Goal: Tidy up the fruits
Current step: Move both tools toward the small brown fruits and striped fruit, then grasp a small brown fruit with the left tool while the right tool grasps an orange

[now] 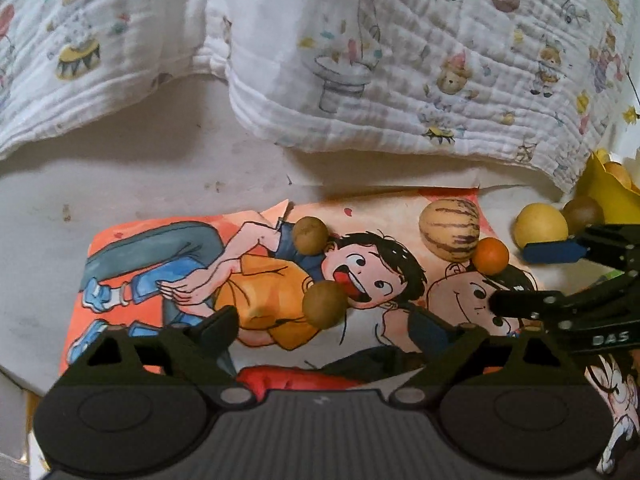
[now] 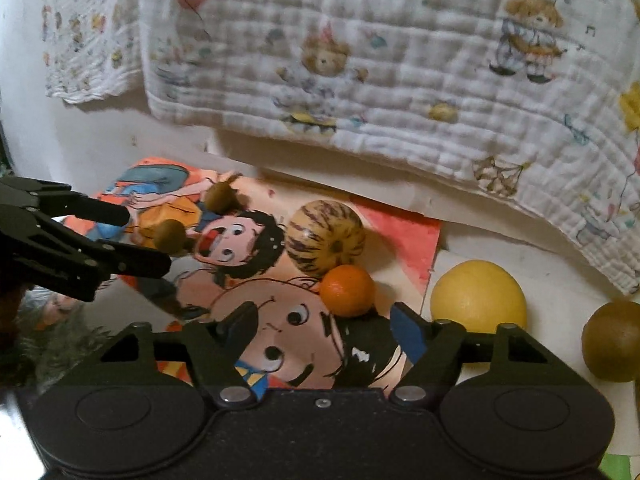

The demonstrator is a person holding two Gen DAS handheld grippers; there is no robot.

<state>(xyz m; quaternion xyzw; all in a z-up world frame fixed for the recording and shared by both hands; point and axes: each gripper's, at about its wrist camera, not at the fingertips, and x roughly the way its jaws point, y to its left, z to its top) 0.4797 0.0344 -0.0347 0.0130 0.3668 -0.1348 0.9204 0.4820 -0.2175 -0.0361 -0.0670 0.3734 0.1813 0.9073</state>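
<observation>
Fruits lie on a cartoon poster (image 1: pixel 260 280). My left gripper (image 1: pixel 328 326) is open, and a brown round fruit (image 1: pixel 324 304) sits just ahead between its fingertips, untouched. A second brown fruit (image 1: pixel 310 235) lies farther back. My right gripper (image 2: pixel 324 314) is open too, with a small orange (image 2: pixel 347 290) between its tips and a gap on each side. Behind the orange rests a striped melon (image 2: pixel 326 236). A yellow fruit (image 2: pixel 478 296) and another brown fruit (image 2: pixel 612 340) lie to the right, off the poster. In the left wrist view the right gripper (image 1: pixel 510 278) reaches in beside the orange (image 1: pixel 490 256).
A white quilted blanket (image 1: pixel 400 80) with bear prints hangs over the back edge of the white surface (image 1: pixel 160 184). A yellow bag (image 1: pixel 612 192) holding more fruit stands at the far right. The left gripper (image 2: pixel 146 240) shows at the left in the right wrist view.
</observation>
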